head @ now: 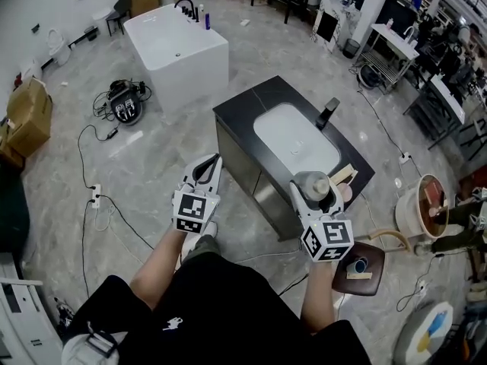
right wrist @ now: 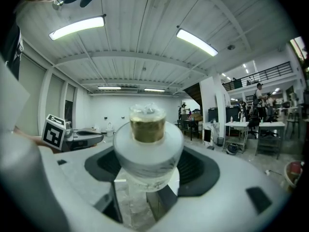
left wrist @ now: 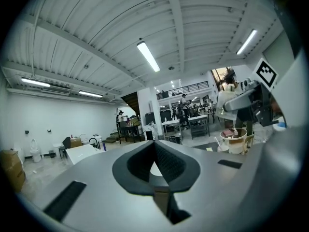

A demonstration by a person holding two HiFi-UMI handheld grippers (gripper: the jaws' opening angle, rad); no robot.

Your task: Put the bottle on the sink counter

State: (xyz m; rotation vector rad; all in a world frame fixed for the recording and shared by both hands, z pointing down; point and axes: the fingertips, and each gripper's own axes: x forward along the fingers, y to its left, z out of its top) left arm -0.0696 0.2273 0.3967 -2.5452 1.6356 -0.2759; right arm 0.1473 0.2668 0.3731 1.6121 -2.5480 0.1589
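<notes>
Pale grey bottle [head: 313, 184] with a gold neck, upright, clamped between the wide-set jaws of the right gripper [head: 316, 193]. Seen in the head view against the near edge of the black sink counter [head: 242, 115], just short of the white basin [head: 295, 139] and dark tap [head: 327, 113]. Left gripper [head: 208, 166] beside the counter's front corner, jaws together, nothing between.

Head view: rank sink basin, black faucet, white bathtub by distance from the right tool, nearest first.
1. Sink basin, just ahead of the right tool, set in the black counter.
2. Black faucet, at the basin's far-right edge.
3. White bathtub, far across the floor, ahead-left.
</notes>
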